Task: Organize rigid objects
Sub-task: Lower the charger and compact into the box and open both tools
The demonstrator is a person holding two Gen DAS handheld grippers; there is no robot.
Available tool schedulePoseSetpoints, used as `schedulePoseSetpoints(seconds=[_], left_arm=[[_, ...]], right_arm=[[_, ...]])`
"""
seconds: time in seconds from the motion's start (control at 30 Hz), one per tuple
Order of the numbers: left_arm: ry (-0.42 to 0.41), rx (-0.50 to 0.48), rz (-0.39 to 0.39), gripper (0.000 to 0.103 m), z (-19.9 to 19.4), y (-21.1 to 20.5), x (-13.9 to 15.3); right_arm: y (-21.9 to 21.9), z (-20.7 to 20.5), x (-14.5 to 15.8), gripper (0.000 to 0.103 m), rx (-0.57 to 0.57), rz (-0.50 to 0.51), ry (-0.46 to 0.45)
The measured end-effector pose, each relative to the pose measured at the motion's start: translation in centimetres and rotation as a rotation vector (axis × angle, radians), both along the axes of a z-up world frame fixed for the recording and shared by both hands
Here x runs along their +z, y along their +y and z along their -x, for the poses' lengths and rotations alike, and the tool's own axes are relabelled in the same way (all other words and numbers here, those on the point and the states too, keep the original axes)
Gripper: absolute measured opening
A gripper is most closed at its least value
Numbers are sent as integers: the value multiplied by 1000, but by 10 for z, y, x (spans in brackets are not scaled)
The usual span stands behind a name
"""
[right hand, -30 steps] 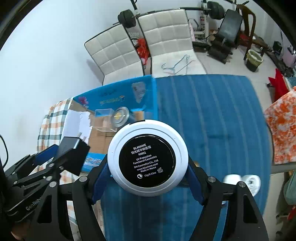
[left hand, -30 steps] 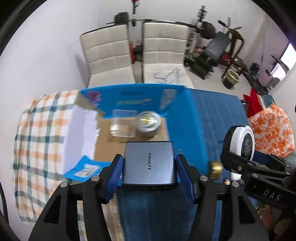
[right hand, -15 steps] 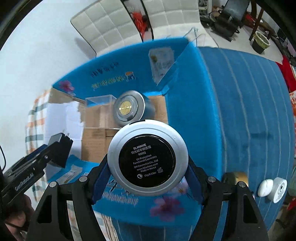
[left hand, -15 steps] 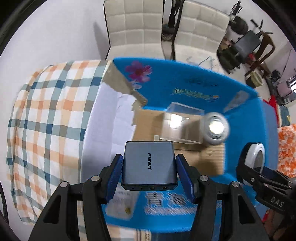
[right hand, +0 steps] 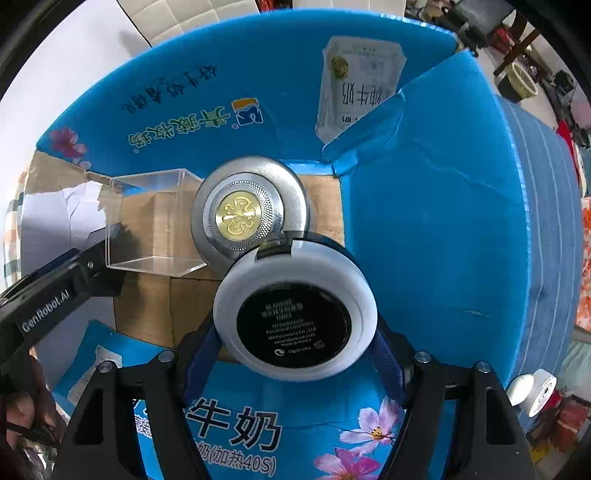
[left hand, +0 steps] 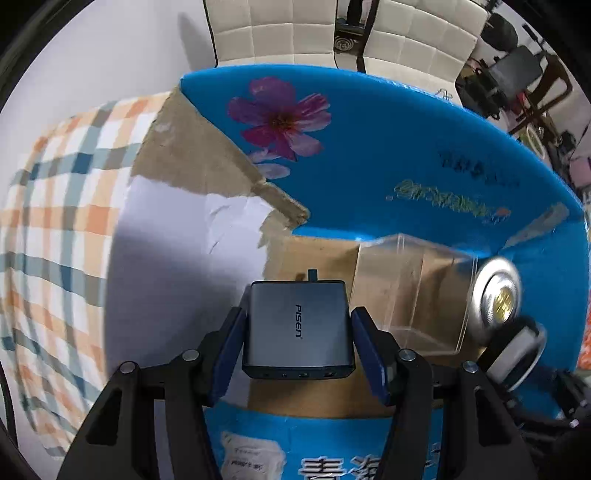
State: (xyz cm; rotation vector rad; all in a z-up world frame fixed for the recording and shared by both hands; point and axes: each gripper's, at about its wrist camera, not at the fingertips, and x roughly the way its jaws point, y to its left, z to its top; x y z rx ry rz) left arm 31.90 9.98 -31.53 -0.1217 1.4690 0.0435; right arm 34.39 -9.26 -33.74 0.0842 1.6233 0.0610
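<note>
My left gripper [left hand: 297,347] is shut on a grey PISEN charger [left hand: 297,326], held inside the open blue cardboard box [left hand: 388,147] above its brown floor. My right gripper [right hand: 295,343] is shut on a round white compact [right hand: 295,321] with a black label, low in the same box [right hand: 424,221]. Just beyond the compact sits a silver round case [right hand: 251,212] with a gold emblem, and left of it a clear plastic cube [right hand: 155,225]. In the left wrist view the cube [left hand: 410,295] and silver case [left hand: 496,299] lie right of the charger.
The box rests on a checked cloth [left hand: 55,229] to the left and a blue striped cloth [right hand: 554,240] to the right. A small white object [right hand: 533,391] lies outside the box at lower right. White chairs [left hand: 277,29] stand behind. The left gripper [right hand: 55,295] shows in the right wrist view.
Both grippers have moved forward and down into the blue box with their objects. The cube and silver case now appear much closer.
</note>
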Motion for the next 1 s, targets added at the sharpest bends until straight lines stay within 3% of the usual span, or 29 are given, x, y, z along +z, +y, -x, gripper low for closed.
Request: schedulePoseSetpoints(seconds=[0.43, 0.63, 0.77, 0.83, 0.9, 1.0], left_arm=[[52, -64, -16, 58, -19, -3, 1], [63, -43, -4, 60, -9, 1, 8], [20, -21, -2, 88, 4, 5, 23], [1, -18, -11, 90, 12, 8, 32], [-17, -16, -19, 103, 19, 11, 41], [-47, -17, -19, 103, 34, 13, 56]], right_arm=[[8, -2, -39, 78, -25, -24, 97], [7, 0, -36, 84, -29, -20, 82], [14, 12, -22, 97, -4, -1, 54], [15, 17, -16, 103, 4, 12, 38], [17, 22, -8, 103, 18, 32, 17], [20, 31, 5, 103, 28, 56, -17]])
